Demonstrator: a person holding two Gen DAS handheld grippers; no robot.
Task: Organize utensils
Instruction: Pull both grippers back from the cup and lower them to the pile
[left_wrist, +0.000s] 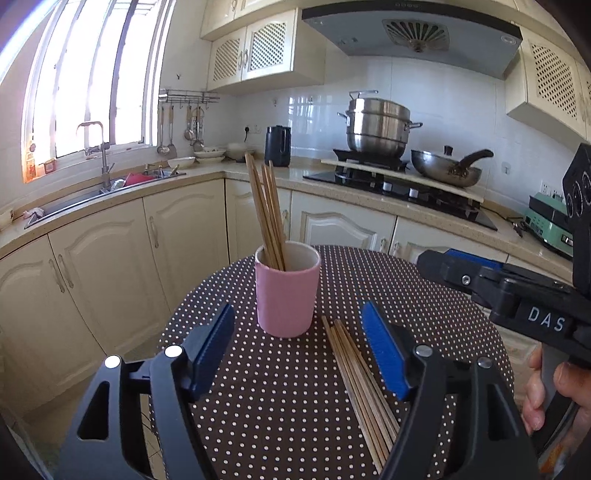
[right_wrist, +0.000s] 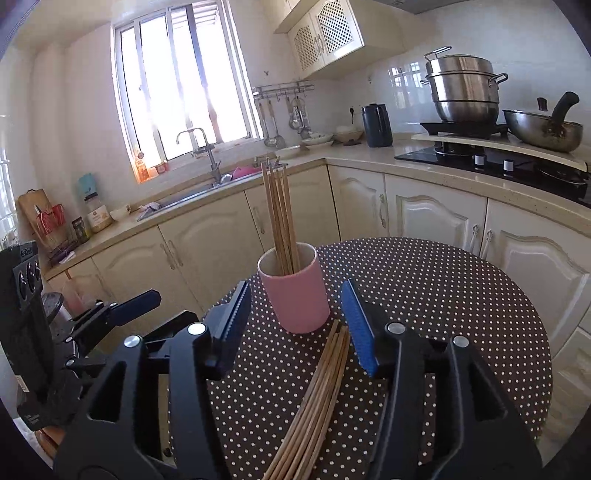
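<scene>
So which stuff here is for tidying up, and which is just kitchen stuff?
For the job: pink cup, chopsticks in the cup, loose chopsticks on the dotted table.

Just lying about: steamer pot, wok, black kettle, sink.

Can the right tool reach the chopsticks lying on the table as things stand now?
Probably yes. The right tool is open, and the loose chopsticks lie on the table right below it. Only the pink cup stands nearby, beyond their tips.

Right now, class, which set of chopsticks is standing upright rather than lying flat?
The chopsticks in the pink cup: that bunch stands upright, tips up. The other bundle lies flat on the dotted table beside the cup.
</scene>
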